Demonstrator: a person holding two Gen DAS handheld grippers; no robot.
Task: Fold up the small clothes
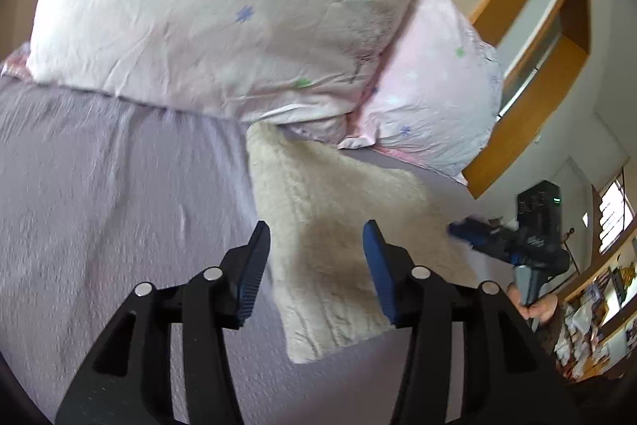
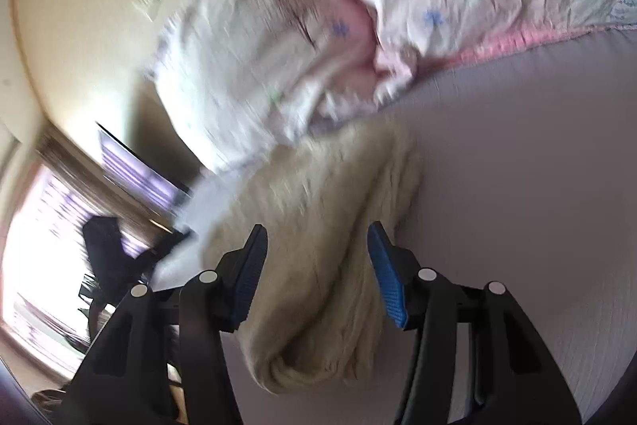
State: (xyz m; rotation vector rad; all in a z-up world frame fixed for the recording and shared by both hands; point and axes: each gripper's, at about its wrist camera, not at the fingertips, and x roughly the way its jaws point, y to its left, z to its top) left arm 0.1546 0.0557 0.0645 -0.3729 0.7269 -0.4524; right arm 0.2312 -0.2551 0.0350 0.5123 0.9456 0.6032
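Observation:
A cream knitted garment [image 1: 334, 226] lies flat on the lilac bed sheet [image 1: 119, 186], its far end against the pillows. My left gripper [image 1: 316, 241] is open and empty, hovering over the garment's near half. In the right wrist view the same garment [image 2: 318, 226] looks folded over on itself, its rolled edge nearest the camera. My right gripper [image 2: 316, 245] is open and empty above it. The right gripper also shows in the left wrist view [image 1: 462, 232] at the garment's right edge, held by a hand. The right wrist view is motion-blurred.
Two pale pink pillows with small flower prints [image 1: 223, 14] [image 1: 434, 86] lie at the head of the bed. A wooden bed frame [image 1: 529, 130] and cluttered shelves [image 1: 597, 317] are at right. A bright window [image 2: 36, 245] is at left in the right wrist view.

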